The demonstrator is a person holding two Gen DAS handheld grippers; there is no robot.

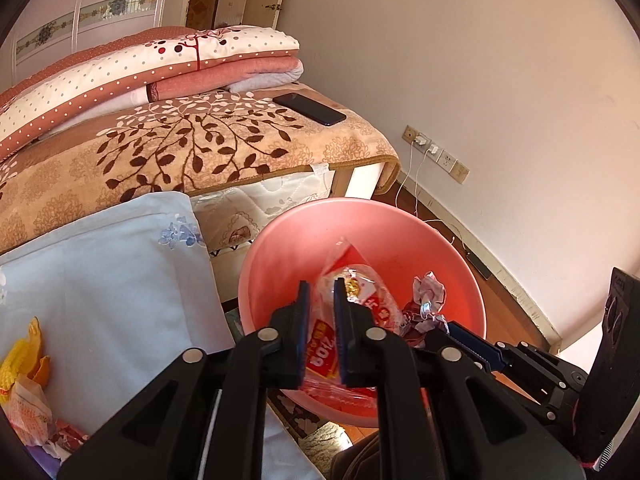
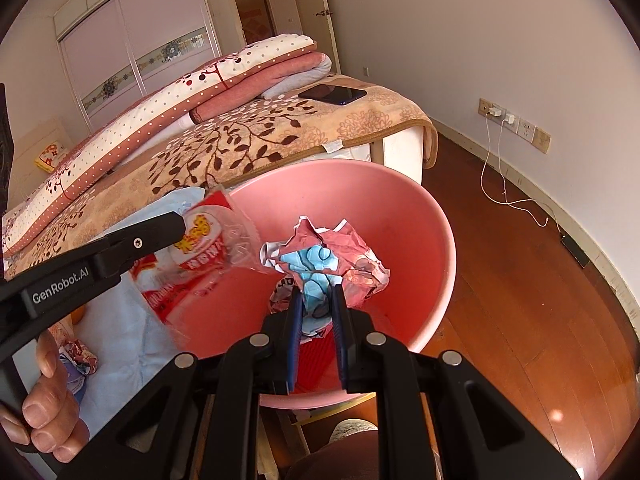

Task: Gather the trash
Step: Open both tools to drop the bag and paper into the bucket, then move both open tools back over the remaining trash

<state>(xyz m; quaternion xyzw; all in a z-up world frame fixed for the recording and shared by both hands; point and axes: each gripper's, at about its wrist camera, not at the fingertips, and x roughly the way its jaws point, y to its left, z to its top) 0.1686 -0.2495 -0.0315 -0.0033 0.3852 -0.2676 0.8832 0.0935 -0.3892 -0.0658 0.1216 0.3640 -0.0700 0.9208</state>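
A pink basin [image 1: 288,240] stands below both grippers, beside the bed. My left gripper [image 1: 322,285] hangs over it with its jaws a little apart. A clear red-and-white snack wrapper [image 1: 360,292] stands loosely between them, and the pads do not visibly press on it. In the right wrist view the same wrapper [image 2: 208,240] dangles over the basin's [image 2: 404,208] left rim. My right gripper [image 2: 316,292] is shut on a crumpled ball of printed paper [image 2: 352,256], held above the inside of the basin. The paper ball [image 1: 428,292] also shows in the left wrist view.
A pale blue cloth [image 1: 112,280] at the left carries more wrappers and crumpled trash [image 1: 24,380]. A bed with a leaf-print blanket [image 1: 180,148], folded quilts and a black phone [image 1: 310,109] lies behind. Charger cables [image 2: 496,188] trail over the wooden floor at right. A hand [image 2: 44,400] holds the left gripper.
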